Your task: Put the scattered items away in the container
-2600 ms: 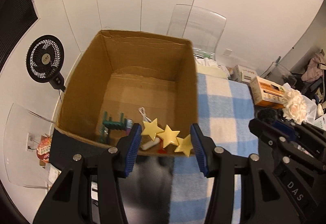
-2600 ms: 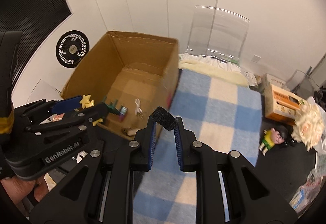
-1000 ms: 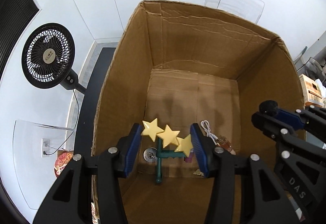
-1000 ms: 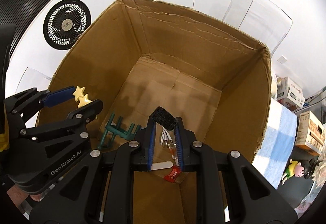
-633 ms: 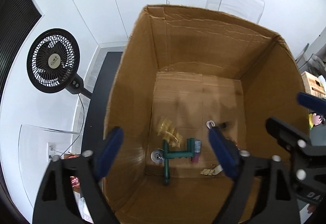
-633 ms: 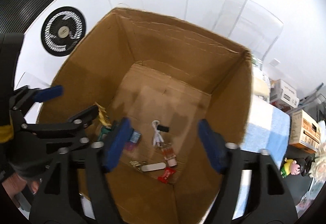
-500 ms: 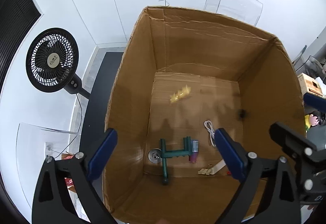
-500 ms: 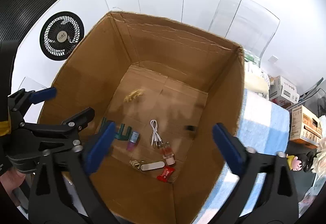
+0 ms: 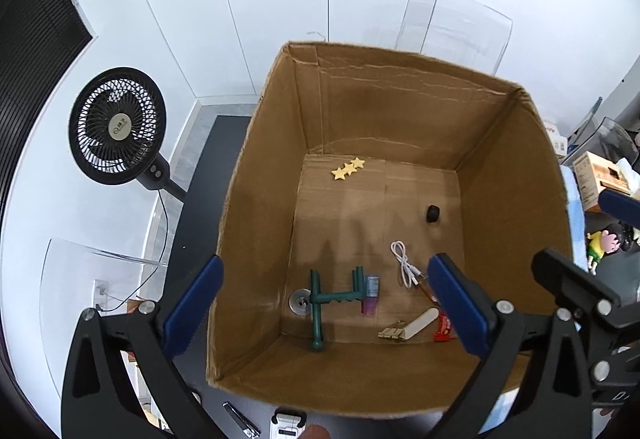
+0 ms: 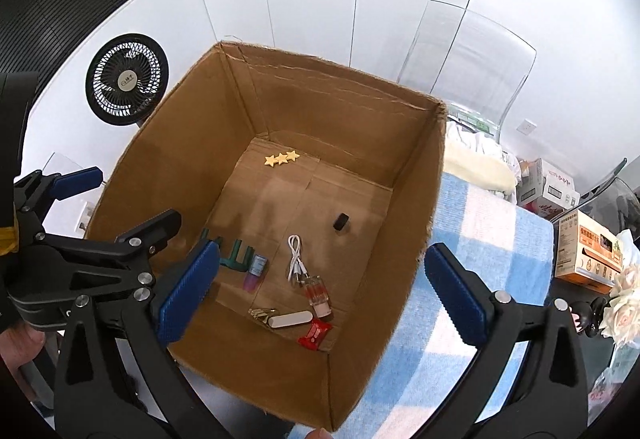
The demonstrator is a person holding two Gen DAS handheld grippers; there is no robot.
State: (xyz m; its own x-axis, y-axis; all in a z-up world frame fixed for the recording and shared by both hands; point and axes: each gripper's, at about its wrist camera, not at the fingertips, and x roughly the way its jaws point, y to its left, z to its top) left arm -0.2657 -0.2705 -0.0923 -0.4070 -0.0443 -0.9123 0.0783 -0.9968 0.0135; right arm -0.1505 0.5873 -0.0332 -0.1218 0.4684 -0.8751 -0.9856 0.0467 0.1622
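Note:
The open cardboard box [image 9: 260,207] [image 10: 424,207] stands below both grippers. On its floor lie the yellow star clip [image 9: 348,168] [image 10: 282,158] near the far wall, a small black piece [image 9: 433,213] [image 10: 341,221], a white cable [image 9: 405,266] [image 10: 295,257], a green hook rack [image 9: 334,297] [image 10: 236,255] and several other small items. My left gripper [image 9: 326,307] is open wide and empty above the box. My right gripper [image 10: 320,289] is also open wide and empty.
A black fan [image 9: 118,127] [image 10: 126,79] stands left of the box. A blue checked cloth [image 10: 492,263] covers the table to the right, with a cardboard carton [image 10: 588,251], white flowers [image 10: 624,303] and a small doll [image 9: 604,247]. A clear chair [image 10: 464,51] stands behind.
Both grippers opened over the box. The star clip dropped from the left one and the black piece from the right one; both now lie on the box floor. Both grippers rose.

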